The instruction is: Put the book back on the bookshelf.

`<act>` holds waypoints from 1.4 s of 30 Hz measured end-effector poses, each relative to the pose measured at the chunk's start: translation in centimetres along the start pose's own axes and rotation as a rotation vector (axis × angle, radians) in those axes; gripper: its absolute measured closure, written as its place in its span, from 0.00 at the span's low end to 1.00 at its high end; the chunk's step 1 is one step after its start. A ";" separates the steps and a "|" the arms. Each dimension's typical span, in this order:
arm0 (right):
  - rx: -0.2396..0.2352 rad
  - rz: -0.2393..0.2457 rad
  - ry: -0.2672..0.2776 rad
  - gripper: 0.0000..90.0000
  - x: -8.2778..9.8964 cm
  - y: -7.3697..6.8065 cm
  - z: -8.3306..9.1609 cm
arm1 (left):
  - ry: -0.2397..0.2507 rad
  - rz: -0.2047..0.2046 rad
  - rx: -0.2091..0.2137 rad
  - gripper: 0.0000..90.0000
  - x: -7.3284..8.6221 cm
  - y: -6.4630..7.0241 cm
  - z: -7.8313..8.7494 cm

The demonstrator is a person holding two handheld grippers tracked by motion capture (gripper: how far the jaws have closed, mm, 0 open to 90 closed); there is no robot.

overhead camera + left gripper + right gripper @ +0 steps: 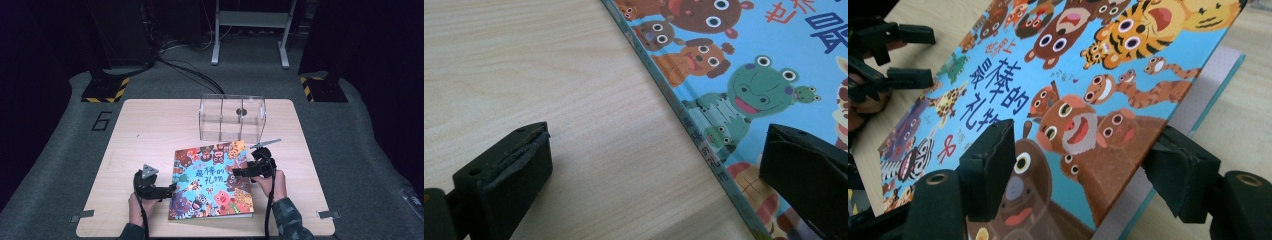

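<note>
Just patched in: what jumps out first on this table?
A bright blue picture book crowded with cartoon animals lies near the front edge of the pale wooden table. The right claw straddles its lifted front cover; behind the book stands a clear plastic divided box.

My bench (150,120), a pale wood-grain top with rounded corners, stands on grey carpet (60,150) bearing a dark numeral 6 (101,121) just off the bench's far left corner. Beyond the bench's far edge two black stands rest on yellow-and-black striped bases (105,90), one off each far corner, and black cables (185,67) run across the carpet between them toward a grey metal frame (250,30). Behind all that the room falls into darkness, with light only around the bench.
</note>
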State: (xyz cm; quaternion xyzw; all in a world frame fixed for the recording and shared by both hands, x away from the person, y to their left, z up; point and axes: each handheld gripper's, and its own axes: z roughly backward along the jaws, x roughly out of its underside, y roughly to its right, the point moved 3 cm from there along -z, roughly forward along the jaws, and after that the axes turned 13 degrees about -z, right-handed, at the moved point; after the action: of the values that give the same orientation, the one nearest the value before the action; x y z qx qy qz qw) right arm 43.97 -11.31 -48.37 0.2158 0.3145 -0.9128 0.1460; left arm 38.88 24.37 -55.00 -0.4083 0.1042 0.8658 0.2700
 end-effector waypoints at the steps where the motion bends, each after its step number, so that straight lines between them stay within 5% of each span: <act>1: -0.003 0.002 0.003 0.34 -0.2 0.0 0.0 | 0.001 0.001 0.000 0.00 0.0 0.0 0.0; 20: -0.053 -0.003 0.038 0.39 -2.9 -0.9 -1.0 | 0.014 0.003 0.019 0.01 0.0 -0.1 0.0; 42: -0.034 0.011 0.066 0.49 -6.4 -1.2 -2.5 | 0.018 -0.003 0.040 0.02 0.1 -0.2 0.1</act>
State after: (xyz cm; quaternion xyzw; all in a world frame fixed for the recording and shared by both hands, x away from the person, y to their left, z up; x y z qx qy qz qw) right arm 49.76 -8.01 -46.45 0.2448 0.3333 -0.8990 0.1443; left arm 38.87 24.55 -54.97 -0.4107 0.1234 0.8593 0.2787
